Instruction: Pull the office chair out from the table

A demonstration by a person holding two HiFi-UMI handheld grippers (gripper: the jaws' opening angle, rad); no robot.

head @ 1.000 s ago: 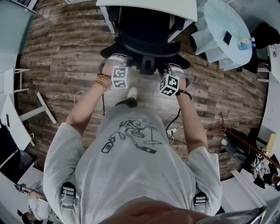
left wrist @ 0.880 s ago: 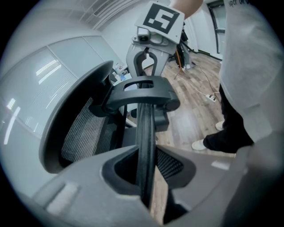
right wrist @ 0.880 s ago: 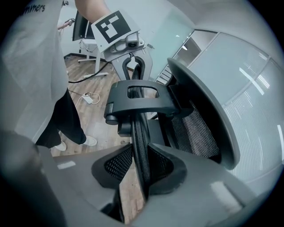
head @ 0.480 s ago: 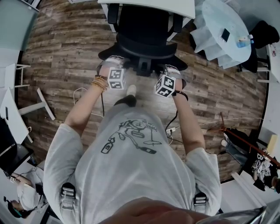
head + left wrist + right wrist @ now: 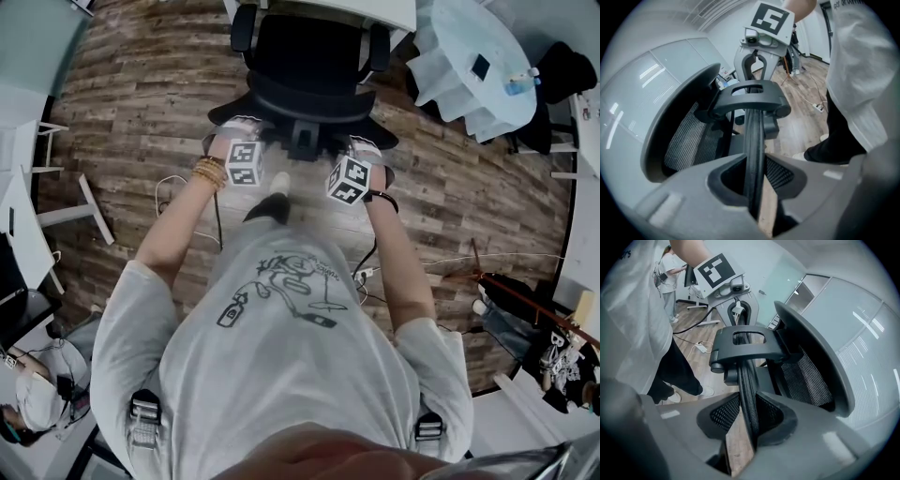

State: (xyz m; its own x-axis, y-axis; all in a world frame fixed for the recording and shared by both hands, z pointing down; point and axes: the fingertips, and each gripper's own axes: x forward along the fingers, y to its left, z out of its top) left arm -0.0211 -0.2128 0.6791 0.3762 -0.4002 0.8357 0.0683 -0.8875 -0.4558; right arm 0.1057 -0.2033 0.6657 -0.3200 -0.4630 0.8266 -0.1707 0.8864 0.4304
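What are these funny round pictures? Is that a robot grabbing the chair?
No robot, it is a person. The head view comes from a camera on their head, looking steeply down. Each hand holds a pinching tool: the left gripper and the right gripper. The other two pictures come from little cameras riding on those tools. Both grippers pinch the top edge of the black chair, which stands at a white table. The floor is wood.

Office: you stand among white desks [image 5: 394, 11], a mesh office chair [image 5: 314, 66], frosted glass partitions [image 5: 862, 333] (wood-plank floor [image 5: 141, 112], trailing cables [image 5: 218, 217]).
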